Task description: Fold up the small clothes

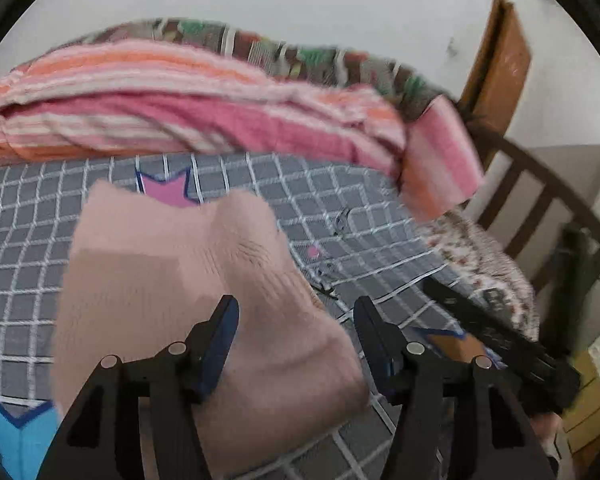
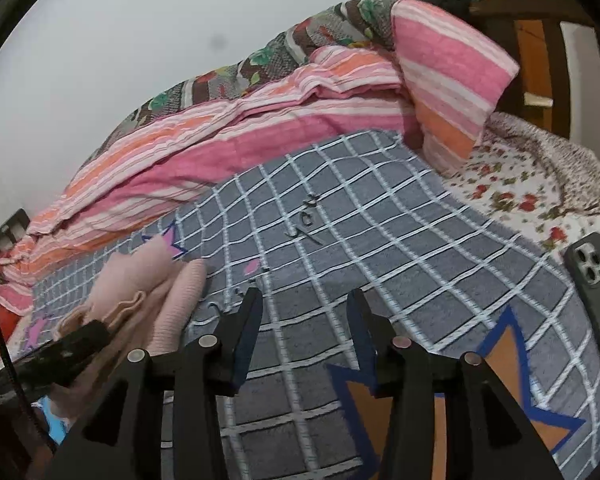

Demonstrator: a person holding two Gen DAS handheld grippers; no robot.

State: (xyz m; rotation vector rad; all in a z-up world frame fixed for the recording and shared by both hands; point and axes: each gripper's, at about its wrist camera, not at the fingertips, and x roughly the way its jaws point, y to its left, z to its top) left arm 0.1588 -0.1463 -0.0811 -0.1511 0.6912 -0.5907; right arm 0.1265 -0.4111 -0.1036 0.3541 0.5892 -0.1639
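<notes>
The pink garment [image 1: 188, 280] lies bunched on the checked blanket [image 2: 380, 240]; both the left gripper [image 1: 296, 312] and right gripper [image 2: 304, 304] are held released, empty. An edge should be pinched cleanly and drawn flat.

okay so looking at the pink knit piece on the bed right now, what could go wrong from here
The pink knit garment lies bunched, so the open left gripper might pinch several layers and fold it crooked. The phone near the right gripper could get knocked. The gray checked blanket might get pinched along with the garment.
</notes>
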